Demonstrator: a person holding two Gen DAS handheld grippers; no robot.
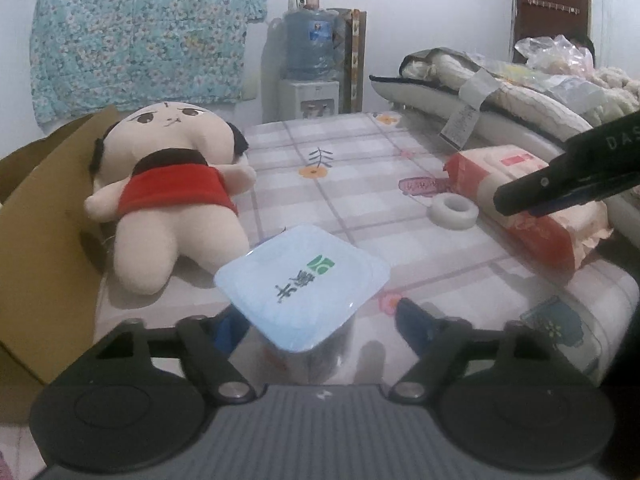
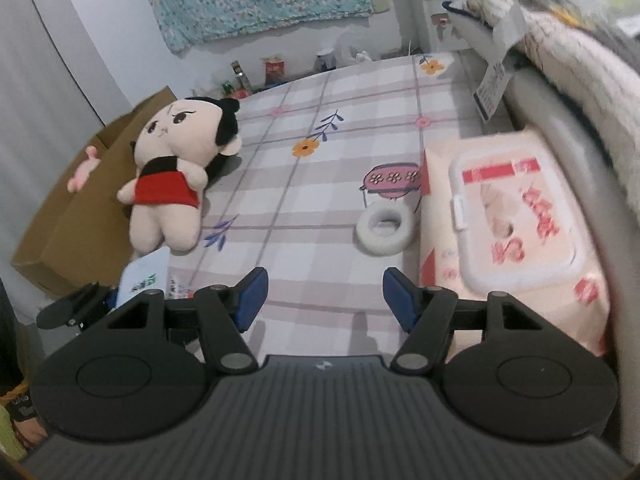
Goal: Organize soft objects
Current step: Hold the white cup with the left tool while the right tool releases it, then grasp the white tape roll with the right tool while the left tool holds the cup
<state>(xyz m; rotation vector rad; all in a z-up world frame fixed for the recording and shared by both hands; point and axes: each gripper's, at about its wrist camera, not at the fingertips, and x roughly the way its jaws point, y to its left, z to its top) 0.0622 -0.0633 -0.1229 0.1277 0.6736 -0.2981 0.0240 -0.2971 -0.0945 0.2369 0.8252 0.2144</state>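
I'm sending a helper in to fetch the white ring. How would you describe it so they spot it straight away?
On the checked bedsheet, look toward the side with the big pink wet-wipes pack. The white ring lies flat just beside that pack, below a pink printed motif. It is the only small plain white ring-shaped thing there, unlike the plush doll on the sheet's far side.

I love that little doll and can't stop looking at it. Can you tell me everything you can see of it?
The doll is a soft plush figure with a big round cream head, black hair, drawn eyes and mouth, and a red top with a black collar. Its stubby arms are spread and its short legs point toward the cameras. It lies face up at the left edge of the checked bed cover, its left side leaning against an open cardboard box. No fingers touch it.
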